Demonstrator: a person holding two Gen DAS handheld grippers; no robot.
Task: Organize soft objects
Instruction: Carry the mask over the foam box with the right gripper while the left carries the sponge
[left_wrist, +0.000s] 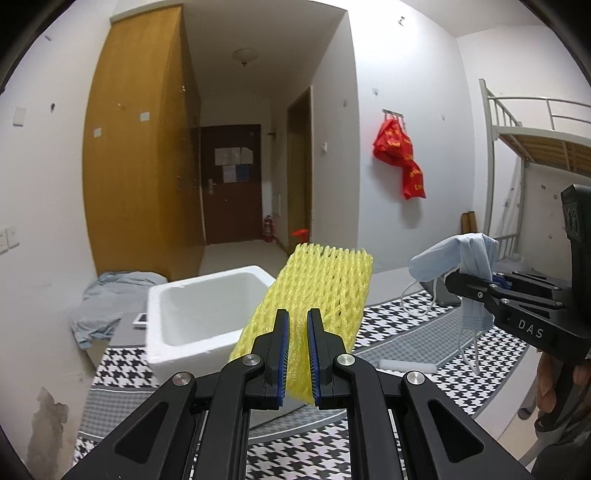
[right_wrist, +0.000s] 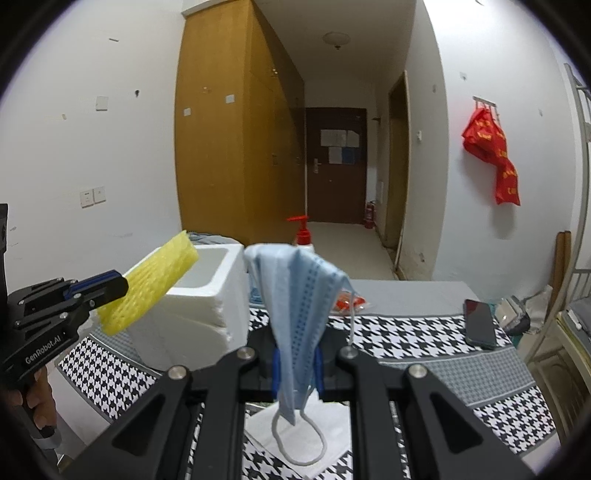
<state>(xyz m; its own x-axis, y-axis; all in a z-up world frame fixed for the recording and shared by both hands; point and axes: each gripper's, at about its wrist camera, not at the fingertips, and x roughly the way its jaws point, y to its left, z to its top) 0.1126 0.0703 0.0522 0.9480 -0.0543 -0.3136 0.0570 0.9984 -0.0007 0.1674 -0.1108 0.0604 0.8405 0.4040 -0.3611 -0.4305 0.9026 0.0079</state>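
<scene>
left gripper (left_wrist: 297, 321) clamps yellow foam net (left_wrist: 317, 284); right gripper (right_wrist: 297, 360) seemingly pinches blue mask (right_wrist: 299, 295).

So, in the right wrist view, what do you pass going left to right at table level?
Left gripper → yellow foam net → white foam box → blue face mask → dark phone.

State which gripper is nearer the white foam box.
Left. The left gripper, clamping the yellow foam net, is beside the white foam box; the right gripper, holding the blue mask, is farther off.
</scene>
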